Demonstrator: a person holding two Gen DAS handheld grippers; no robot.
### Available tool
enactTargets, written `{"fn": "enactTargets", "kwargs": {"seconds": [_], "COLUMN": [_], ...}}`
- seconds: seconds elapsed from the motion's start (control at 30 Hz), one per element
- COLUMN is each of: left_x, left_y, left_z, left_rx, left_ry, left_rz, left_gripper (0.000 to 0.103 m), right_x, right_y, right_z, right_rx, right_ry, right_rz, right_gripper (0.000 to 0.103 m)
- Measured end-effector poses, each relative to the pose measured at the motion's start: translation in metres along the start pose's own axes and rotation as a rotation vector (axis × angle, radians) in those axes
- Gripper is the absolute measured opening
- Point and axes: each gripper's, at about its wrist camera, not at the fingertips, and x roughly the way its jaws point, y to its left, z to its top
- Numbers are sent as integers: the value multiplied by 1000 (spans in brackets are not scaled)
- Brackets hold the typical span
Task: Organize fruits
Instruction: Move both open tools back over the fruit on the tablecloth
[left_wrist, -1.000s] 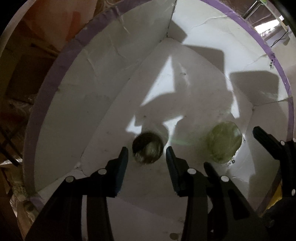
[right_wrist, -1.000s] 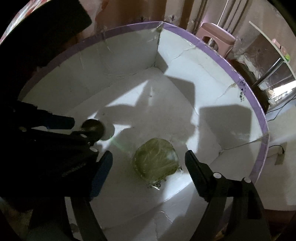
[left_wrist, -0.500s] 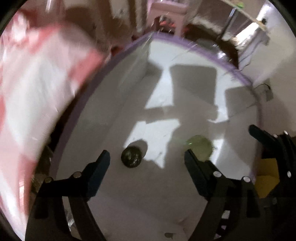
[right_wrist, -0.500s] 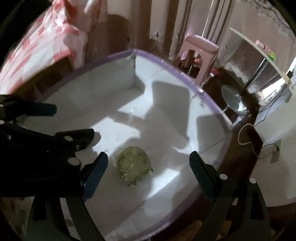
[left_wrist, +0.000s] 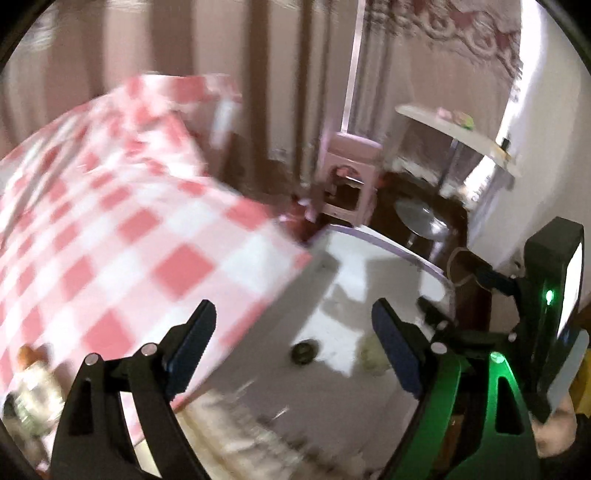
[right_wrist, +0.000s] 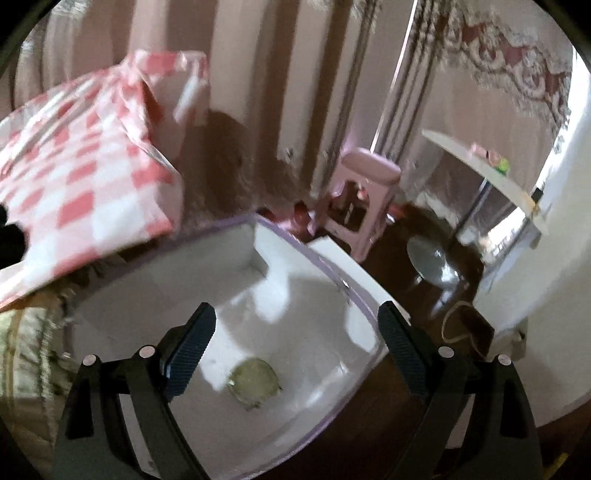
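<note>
Both of my grippers hang above the white box (right_wrist: 258, 258), the left gripper (left_wrist: 291, 345) and right gripper (right_wrist: 297, 343) each with fingers spread wide and holding nothing. A dark round fruit (left_wrist: 303, 352) and a pale green fruit (right_wrist: 253, 380) lie apart on the box floor. The left view is smeared, and I judge the checked tablecloth (left_wrist: 122, 229) close enough to snag a finger on any fast swing.
</note>
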Motion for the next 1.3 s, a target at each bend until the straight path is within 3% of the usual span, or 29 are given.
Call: {"fn": "enactTargets", "kwargs": {"seconds": [0.17, 0.6, 0.73, 1.0, 1.3], "left_x": [-52, -155, -173, -178, -152], "left_y": [43, 155, 179, 218, 232], "left_z": [-31, -136, -163, -199, -199], "left_rx": [-57, -426, -518, -664, -672], "left_ry": [-50, -126, -128, -76, 25], "left_rz": [70, 265, 296, 284, 295], "left_gripper": [86, 86, 85, 67, 59], "right_x": [-21, -65, -75, -85, -87], "right_y": [14, 116, 145, 198, 249], "right_z": [7, 18, 18, 14, 15], "right_rx": [-9, -187, -249, -334, -415], "right_ry": [-15, -24, -12, 25, 6], "right_rz": [198, 496, 547, 624, 635], "right_gripper": [87, 87, 87, 87, 87]}}
